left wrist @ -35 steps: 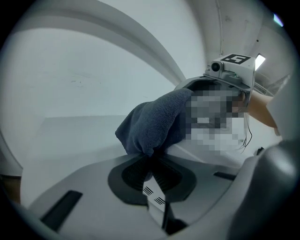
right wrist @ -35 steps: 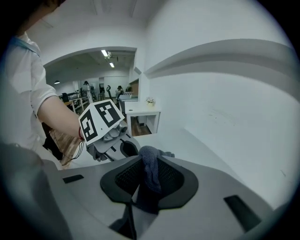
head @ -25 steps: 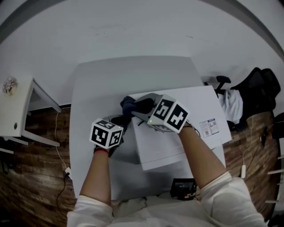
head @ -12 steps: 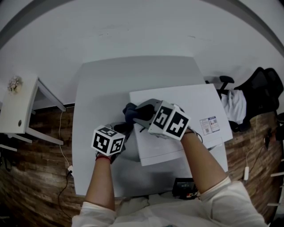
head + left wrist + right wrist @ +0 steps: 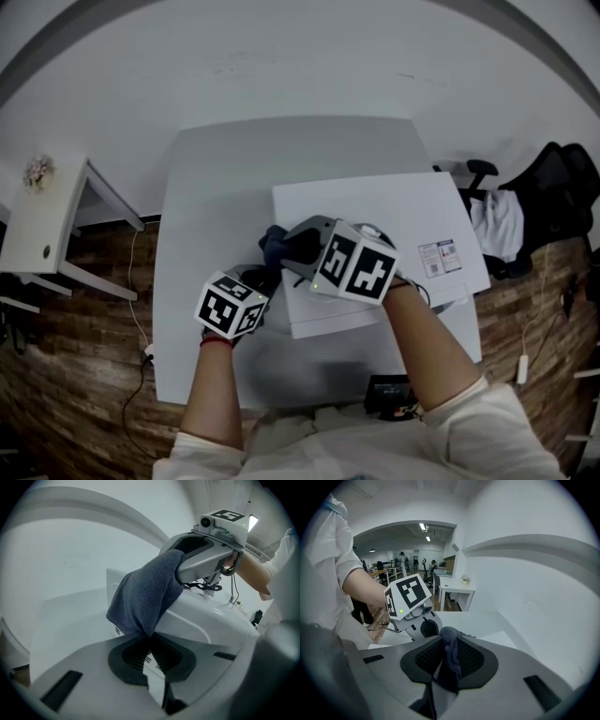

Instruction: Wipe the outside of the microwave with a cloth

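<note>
Grip check: left gripper [image 5: 149, 641] is pinching the dark blue terry cloth's [image 5: 145, 597] lower corner; right gripper [image 5: 449, 651] is clamping its top. Cloth is draping the white boxy microwave's [image 5: 394, 211] left edge, mid-frame. Uneven pulling is risking a slipped corner.

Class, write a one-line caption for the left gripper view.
The left gripper and right gripper hold a blue-grey cloth against the white microwave.

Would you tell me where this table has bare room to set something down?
Bare: the pale grey table behind and left of the white microwave. Crowded: the microwave's left edge, round the dark blue cloth.
</note>
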The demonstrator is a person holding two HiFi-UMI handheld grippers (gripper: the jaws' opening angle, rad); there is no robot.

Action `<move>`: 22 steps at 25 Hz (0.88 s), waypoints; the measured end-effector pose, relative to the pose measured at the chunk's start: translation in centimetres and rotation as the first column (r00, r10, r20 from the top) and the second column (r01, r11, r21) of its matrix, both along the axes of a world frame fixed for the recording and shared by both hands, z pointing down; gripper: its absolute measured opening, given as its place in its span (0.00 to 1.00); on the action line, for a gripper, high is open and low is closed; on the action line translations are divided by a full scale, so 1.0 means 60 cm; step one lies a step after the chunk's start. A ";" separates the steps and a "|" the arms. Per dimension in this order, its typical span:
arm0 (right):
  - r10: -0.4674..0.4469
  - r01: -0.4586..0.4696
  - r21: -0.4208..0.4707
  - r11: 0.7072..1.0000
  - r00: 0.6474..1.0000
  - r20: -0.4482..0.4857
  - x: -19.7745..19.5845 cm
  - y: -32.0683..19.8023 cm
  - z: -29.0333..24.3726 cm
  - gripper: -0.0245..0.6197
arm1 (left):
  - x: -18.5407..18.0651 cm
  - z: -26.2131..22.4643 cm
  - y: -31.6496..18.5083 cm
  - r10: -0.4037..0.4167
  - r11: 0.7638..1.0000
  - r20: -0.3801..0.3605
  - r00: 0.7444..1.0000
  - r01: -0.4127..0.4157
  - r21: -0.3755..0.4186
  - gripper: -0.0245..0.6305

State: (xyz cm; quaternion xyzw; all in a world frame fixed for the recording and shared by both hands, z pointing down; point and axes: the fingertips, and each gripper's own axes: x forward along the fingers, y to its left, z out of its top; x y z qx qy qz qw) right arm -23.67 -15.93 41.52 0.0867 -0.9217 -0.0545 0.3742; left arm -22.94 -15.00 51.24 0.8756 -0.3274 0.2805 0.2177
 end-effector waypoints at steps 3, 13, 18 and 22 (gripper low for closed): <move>-0.027 0.027 0.002 1.000 1.000 -0.013 0.001 0.019 0.000 0.19 | 0.003 0.000 0.021 0.007 1.000 -0.016 1.000 -0.008 -0.004 0.06; -0.113 0.112 -0.036 0.993 0.993 -0.035 0.013 0.096 0.002 0.19 | 0.017 0.000 0.099 0.072 0.997 -0.029 0.997 -0.073 -0.034 0.06; -0.133 0.133 -0.057 0.990 0.991 -0.010 0.021 0.128 0.001 0.19 | 0.022 -0.003 0.132 0.106 0.993 -0.021 0.994 -0.107 -0.047 0.06; -0.137 0.138 -0.078 0.987 0.990 0.018 0.028 0.146 0.001 0.19 | 0.028 -0.006 0.152 0.132 0.990 -0.013 0.991 -0.132 -0.052 0.06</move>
